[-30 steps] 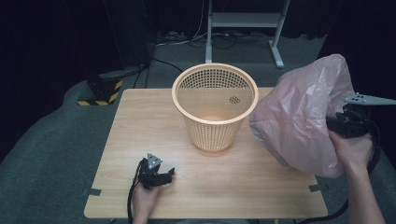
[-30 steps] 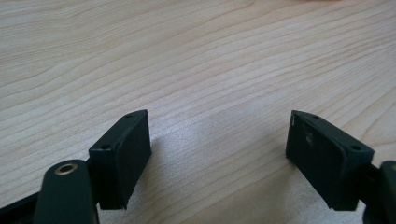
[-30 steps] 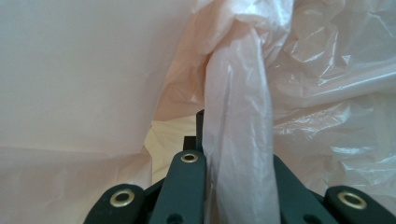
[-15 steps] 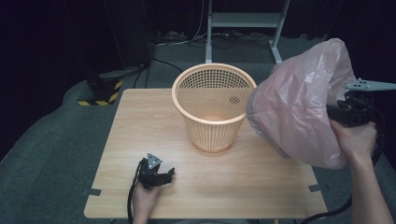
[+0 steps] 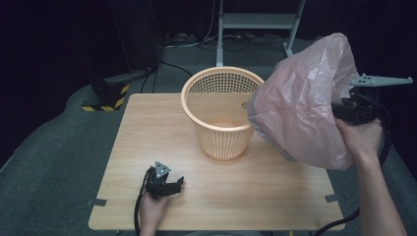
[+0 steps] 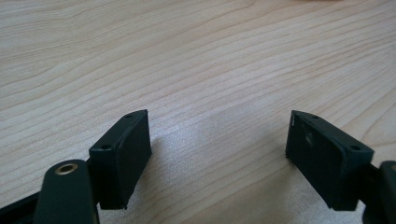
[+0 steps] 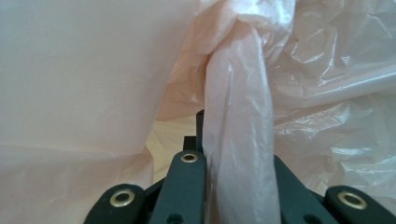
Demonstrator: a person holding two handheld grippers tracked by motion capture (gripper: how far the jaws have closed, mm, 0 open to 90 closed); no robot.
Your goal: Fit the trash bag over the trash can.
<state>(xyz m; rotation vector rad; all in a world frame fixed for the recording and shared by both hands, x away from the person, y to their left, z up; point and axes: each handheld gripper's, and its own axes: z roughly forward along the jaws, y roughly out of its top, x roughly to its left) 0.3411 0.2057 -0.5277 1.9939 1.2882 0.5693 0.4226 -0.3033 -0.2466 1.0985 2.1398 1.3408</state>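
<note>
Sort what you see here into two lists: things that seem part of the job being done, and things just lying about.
Part of the job:
- pink plastic bag, pinched in the right gripper
- orange basket on the table
- left gripper, open, resting on the table

Lying about:
- yellow-and-black striped block on the floor
- metal stand behind the table
- cables on the floor

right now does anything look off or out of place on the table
Nothing stands out. The orange basket stands upright and empty, the pink bag hangs pinched in the right gripper, and the left gripper rests open on bare wood.
</note>
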